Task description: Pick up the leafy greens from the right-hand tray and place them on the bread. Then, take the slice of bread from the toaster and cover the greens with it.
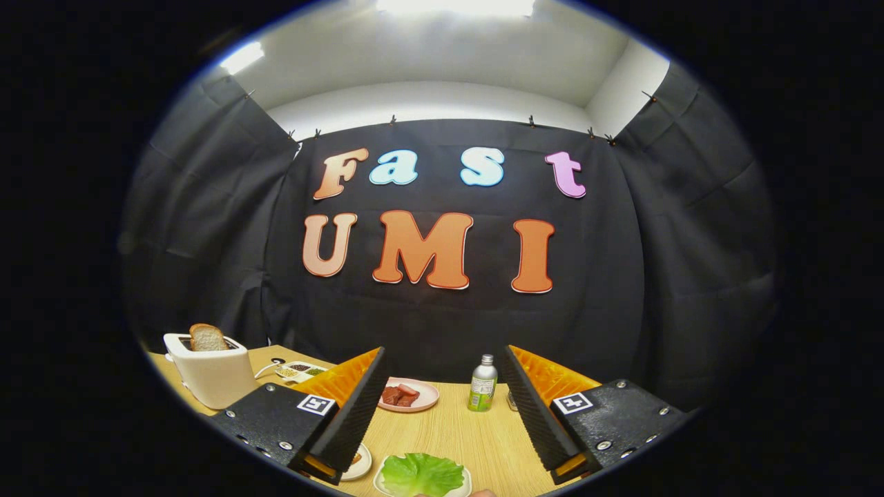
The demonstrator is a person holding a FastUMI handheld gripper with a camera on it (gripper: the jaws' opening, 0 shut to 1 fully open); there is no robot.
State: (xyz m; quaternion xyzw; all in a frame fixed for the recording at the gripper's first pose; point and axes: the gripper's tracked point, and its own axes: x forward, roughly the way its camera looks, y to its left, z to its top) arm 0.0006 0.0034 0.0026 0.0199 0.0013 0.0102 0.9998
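Observation:
My gripper [445, 407] is open above the wooden table [449, 428], its fingers wide apart with nothing between them. The leafy greens [423, 473] lie on a white tray [381, 482] just below and between the fingers. A small plate [360, 464] sits next to it, half hidden behind the left finger; what lies on it is unclear. A white toaster [213, 376] stands beyond the left finger, with a slice of bread [207, 337] sticking up out of its slot.
A pink plate with red meat pieces [407, 395] sits at the back of the table between the fingers. A green bottle with a silver cap [483, 385] stands upright near the right finger. A small seasoning tray [299, 371] lies beside the toaster.

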